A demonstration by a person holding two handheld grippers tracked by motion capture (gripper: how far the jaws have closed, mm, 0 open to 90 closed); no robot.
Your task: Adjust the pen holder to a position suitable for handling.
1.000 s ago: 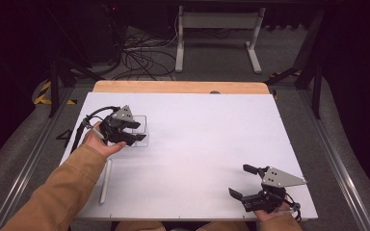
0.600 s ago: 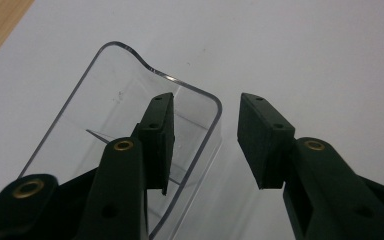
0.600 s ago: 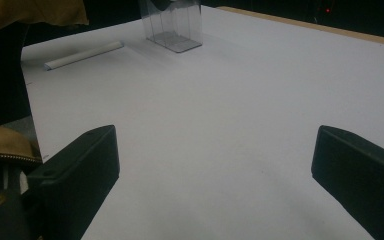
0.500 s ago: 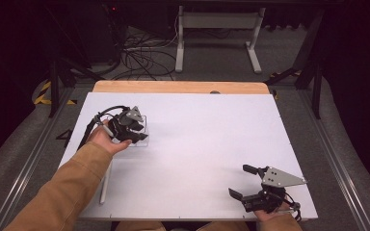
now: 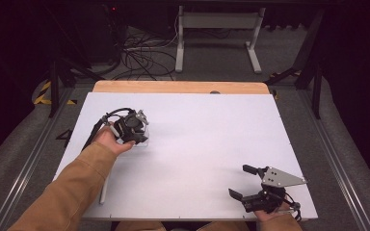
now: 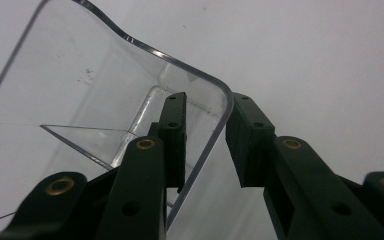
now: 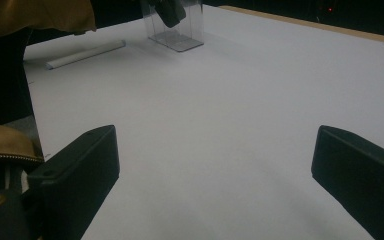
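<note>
A clear plastic container (image 5: 144, 142) stands on the left part of the white table (image 5: 212, 130). My left gripper (image 5: 138, 128) reaches down over it. In the left gripper view its jaws straddle one wall of the container (image 6: 80, 75), one pad (image 6: 176, 140) inside and the other outside. The left gripper (image 6: 207, 100) has just been closing, and a small gap still shows on each side of the wall. My right gripper (image 5: 241, 181) rests at the near right of the table, open with nothing between its jaws (image 7: 215, 150). The right gripper view shows the container (image 7: 177, 32) far off.
A thin white rod (image 5: 104, 188) lies along the table's near left edge, close to my left sleeve; it also shows as the rod (image 7: 85, 54) in the right gripper view. A wooden strip (image 5: 178, 87) borders the far edge. Cables and a metal stand sit on the floor beyond.
My left hand has tipped forward and sunk onto the container, and its jaws have drawn closer together around the wall. The right gripper has stayed where it was.
</note>
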